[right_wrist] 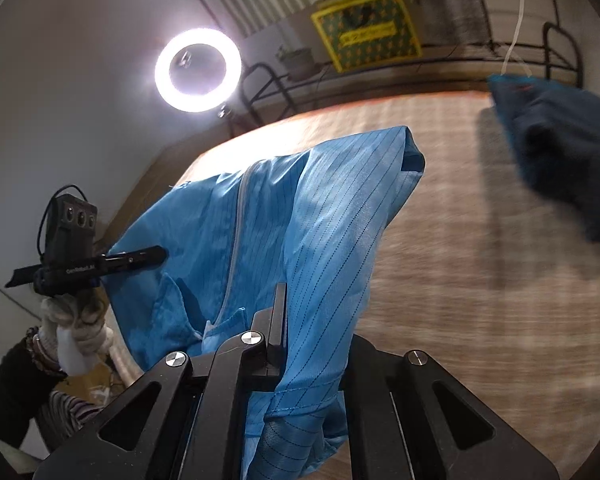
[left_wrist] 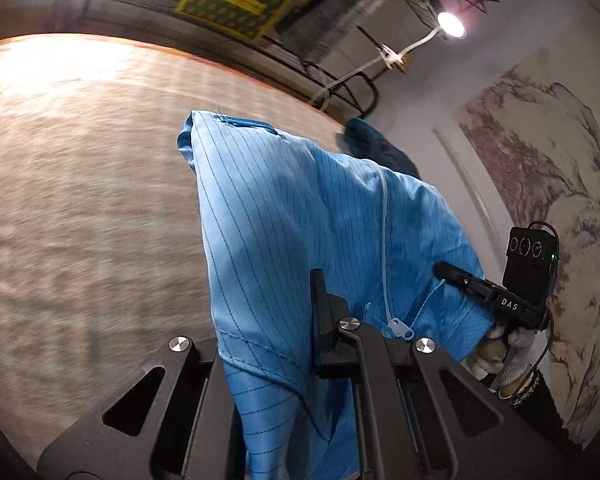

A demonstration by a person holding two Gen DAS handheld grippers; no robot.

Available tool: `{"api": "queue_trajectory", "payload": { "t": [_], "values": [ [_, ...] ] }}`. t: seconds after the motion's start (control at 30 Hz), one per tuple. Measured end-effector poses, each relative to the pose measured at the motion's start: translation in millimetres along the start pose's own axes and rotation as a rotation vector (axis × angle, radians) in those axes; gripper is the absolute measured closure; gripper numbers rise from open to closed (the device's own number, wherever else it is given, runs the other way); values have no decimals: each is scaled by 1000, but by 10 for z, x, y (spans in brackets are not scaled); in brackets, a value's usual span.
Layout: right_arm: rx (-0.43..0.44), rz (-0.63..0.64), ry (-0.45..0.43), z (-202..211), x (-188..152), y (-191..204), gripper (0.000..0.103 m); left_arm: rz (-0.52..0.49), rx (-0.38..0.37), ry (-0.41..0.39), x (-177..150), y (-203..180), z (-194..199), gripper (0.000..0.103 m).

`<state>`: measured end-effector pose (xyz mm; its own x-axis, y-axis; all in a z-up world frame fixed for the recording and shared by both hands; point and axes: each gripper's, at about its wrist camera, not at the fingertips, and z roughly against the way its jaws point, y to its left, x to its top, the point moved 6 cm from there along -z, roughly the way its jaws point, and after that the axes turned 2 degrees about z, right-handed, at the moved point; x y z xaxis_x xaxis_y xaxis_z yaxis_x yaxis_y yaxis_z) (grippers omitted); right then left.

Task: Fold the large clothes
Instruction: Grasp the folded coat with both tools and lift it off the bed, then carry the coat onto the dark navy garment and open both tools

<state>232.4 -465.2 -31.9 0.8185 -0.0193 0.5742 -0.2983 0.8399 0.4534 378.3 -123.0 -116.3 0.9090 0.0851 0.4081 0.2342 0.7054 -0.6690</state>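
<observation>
**Blue coat up off the bed, pinched in both grippers**

So the coat (left_wrist: 300,216) is hanging in the air between my two grippers, above the bed (left_wrist: 80,184). It's light blue with thin dark pinstripes, and a pale zipper (left_wrist: 385,240) runs down the middle of it. The fabric stretches from one gripper across to the other, with a folded corner poking up at the top and the rest sagging down in front of my cameras.

My left gripper (left_wrist: 320,300) is clamped shut on one edge of the coat, cloth bunched right over the finger. My right gripper (right_wrist: 280,312) is doing the same on the other edge, jaws closed on the fabric, hem draped down past them. From each side I can see the other gripper's tip buried in the cloth, held by a hand in a white glove (right_wrist: 76,320).

Further out there's a dark teal garment (right_wrist: 560,152) lying on the bed by the far edge. A ring light (right_wrist: 198,70) glows against the wall, and a yellow-green box (right_wrist: 366,28) sits on a black rack beyond the bed.
</observation>
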Motion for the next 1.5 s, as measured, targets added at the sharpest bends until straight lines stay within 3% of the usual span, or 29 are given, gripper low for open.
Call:
{"api": "queue_trajectory", "payload": {
  "t": [0.33,0.6,0.8,0.97,1.13,1.3,1.4,1.43,1.5],
  "values": [
    [-144,-11,-83,747,128,-806,99,-109,-83,35,436,-1045,-1007,99],
    [-283,-8,-193,1409,674,-1571,99,-222,-141,4,1029,-1978,-1733,99],
    [-389,0,-264,1676,1152,-2143,99,-288,-153,-39,1528,-2503,-2351,99],
    [-469,30,-306,1677,1426,-2494,99,-308,-143,-70,1810,-2638,-2778,99],
    [-504,29,-313,1505,1579,-2909,99,-308,-101,-62,1919,-2493,-3266,99],
    [-515,-8,-256,1139,1524,-3348,94,-288,9,-49,1947,-2168,-3707,96],
    [-687,-56,-188,974,1439,-3683,74,-241,54,-38,1951,-1945,-3844,77],
    [-720,-72,-171,950,1433,-3766,70,-226,58,-43,1951,-1902,-3838,72],
    [-795,-105,-143,955,1342,-3924,69,-224,60,-48,1935,-1841,-3809,71]
  ]
}}
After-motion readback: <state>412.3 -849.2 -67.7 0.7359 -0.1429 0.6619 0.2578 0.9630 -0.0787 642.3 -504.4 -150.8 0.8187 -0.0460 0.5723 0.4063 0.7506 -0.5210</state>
